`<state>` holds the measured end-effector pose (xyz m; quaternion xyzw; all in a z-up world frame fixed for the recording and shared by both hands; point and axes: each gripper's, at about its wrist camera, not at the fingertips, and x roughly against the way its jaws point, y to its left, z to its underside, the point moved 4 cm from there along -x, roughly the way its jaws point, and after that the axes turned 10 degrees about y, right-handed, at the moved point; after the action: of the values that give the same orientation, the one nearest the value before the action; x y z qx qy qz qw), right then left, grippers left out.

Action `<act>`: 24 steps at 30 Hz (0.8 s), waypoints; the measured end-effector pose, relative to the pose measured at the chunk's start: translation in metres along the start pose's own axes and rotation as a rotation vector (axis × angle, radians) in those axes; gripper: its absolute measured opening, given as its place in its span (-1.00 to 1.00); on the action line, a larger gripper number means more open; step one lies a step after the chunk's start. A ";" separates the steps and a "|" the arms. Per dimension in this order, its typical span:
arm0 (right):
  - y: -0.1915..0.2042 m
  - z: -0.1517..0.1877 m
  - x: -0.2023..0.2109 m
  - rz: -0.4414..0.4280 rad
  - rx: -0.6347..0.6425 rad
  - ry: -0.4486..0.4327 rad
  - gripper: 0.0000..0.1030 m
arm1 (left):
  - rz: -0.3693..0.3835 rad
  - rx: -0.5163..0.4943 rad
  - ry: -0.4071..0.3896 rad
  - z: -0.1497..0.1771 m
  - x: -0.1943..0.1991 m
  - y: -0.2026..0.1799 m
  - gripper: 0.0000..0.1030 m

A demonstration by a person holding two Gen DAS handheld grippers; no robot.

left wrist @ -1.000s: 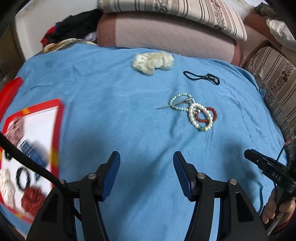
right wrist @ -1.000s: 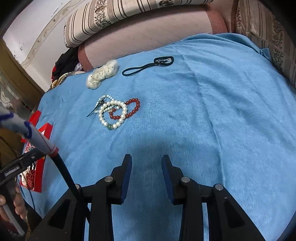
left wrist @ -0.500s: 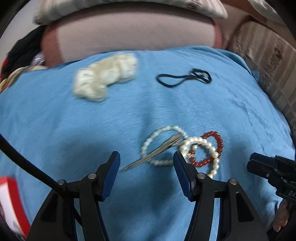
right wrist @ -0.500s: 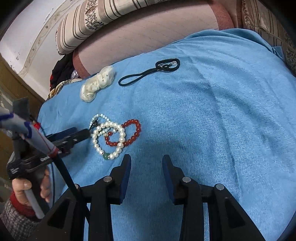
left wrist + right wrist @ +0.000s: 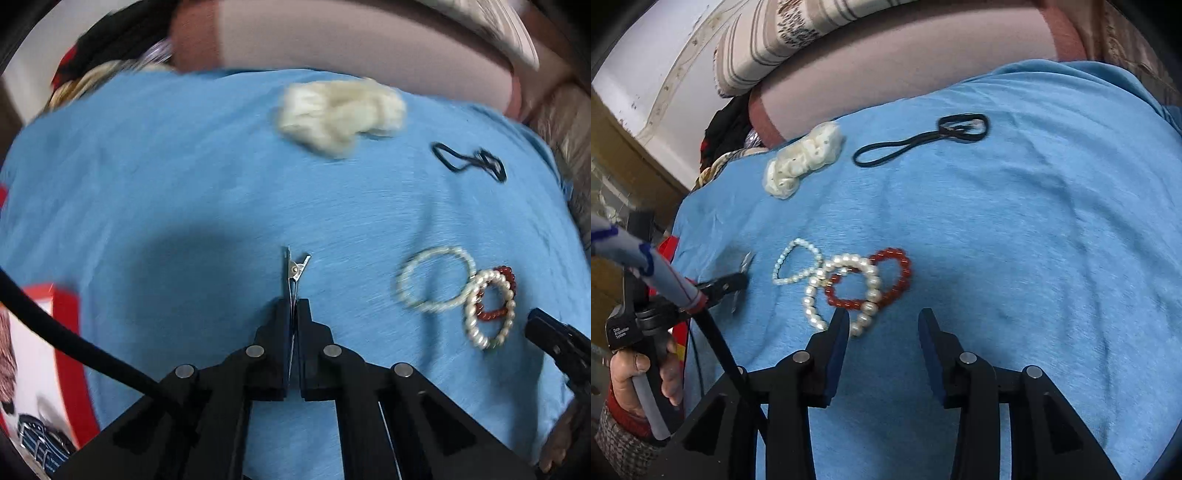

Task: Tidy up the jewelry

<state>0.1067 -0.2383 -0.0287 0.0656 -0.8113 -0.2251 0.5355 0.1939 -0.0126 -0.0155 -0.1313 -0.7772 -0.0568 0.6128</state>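
Note:
My left gripper (image 5: 294,306) is shut on a thin silver hair clip (image 5: 293,275) and holds it over the blue cloth (image 5: 184,177); it also shows in the right wrist view (image 5: 738,282). A small pearl bracelet (image 5: 436,278), a larger white pearl bracelet (image 5: 489,308) and a red bead bracelet (image 5: 498,295) lie overlapping to the right. In the right wrist view the same bracelets (image 5: 846,284) lie just ahead of my open, empty right gripper (image 5: 882,325).
A cream scrunchie (image 5: 340,110) and a black hair tie (image 5: 469,162) lie farther back on the cloth. A red-edged tray (image 5: 40,369) with jewelry sits at the left. Striped and pink cushions (image 5: 886,66) line the back.
My left gripper closed on the hair clip, lifted it off the small pearl bracelet and carried it left. My right gripper moved closer to the bracelets.

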 end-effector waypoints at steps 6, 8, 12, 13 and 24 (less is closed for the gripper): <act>0.004 -0.003 -0.016 0.095 0.003 0.019 -0.58 | 0.003 -0.013 -0.047 0.024 0.025 0.014 -0.93; -0.005 0.002 -0.007 0.102 -0.030 0.020 -0.79 | 0.040 -0.039 -0.069 0.030 0.036 0.009 -0.76; -0.041 0.029 0.022 0.218 -0.124 0.008 -0.87 | 0.083 -0.080 -0.104 0.036 0.048 -0.012 -0.30; -0.052 0.038 0.028 0.226 -0.153 0.012 -0.87 | 0.090 -0.089 -0.105 0.035 0.048 -0.018 -0.30; -0.009 0.026 0.022 -0.008 -0.019 -0.032 -0.05 | 0.183 -0.113 -0.006 -0.015 -0.004 -0.069 -0.29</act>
<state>0.0728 -0.2465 -0.0226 0.0602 -0.8173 -0.2357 0.5223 0.1896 -0.0833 -0.0107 -0.2364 -0.7593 -0.0440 0.6046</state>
